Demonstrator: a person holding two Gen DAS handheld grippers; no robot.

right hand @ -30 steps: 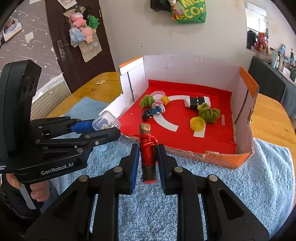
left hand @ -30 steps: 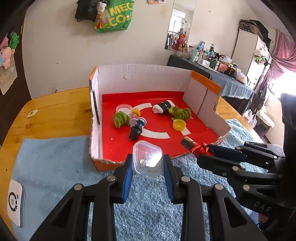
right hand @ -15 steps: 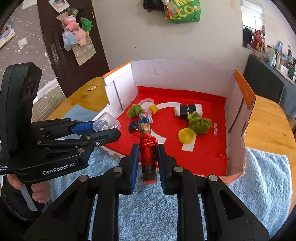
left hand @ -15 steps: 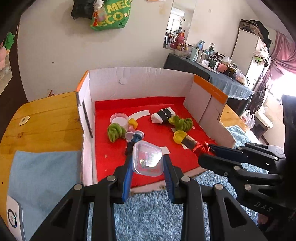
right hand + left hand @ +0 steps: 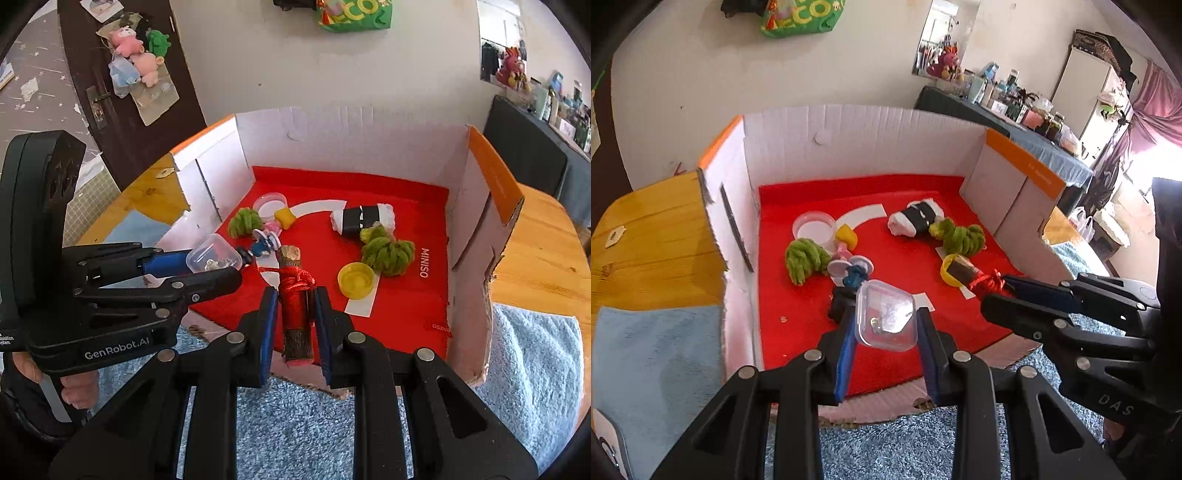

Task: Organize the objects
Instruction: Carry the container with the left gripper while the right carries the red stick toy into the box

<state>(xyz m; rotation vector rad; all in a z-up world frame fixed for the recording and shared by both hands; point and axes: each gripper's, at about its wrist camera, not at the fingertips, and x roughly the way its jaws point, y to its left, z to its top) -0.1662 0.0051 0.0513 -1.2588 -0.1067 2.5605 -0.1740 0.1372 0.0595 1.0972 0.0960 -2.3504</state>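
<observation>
Because both loads are on their way into the same place, the two grippers point side by side and slanting downward at the open-fronted white cardboard box with a red floor and orange-topped side walls (image 5: 871,147), which sits on the fluffy blue towel (image 5: 535,369) at the near edge of the wooden counter (image 5: 653,229). The left gripper (image 5: 886,325) has its blue-padded fingers (image 5: 846,343) narrowed on the small clear plastic lidded case with a bit of metal inside (image 5: 886,319), pinched by its flat sides, so it hangs over the front of the red floor. The right gripper (image 5: 295,321) is closed almost fully on the short brown wooden stick wrapped in red cord (image 5: 295,295), gripped across the wrapping with its length running along the fingers, which keeps it from rolling or swinging.

Already inside the box lie a fuzzy green bundle (image 5: 805,258) near the left wall, a round clear lid (image 5: 814,227), a small yellow piece (image 5: 846,236), a white roll with a black band (image 5: 914,218), a second fuzzy green bundle (image 5: 960,236), a yellow bottle cap (image 5: 356,279) and a small dark blue-and-pink figure (image 5: 262,240). Judging from this, sorting is well along, and each held thing likely needs a free patch of floor near the front.
</observation>
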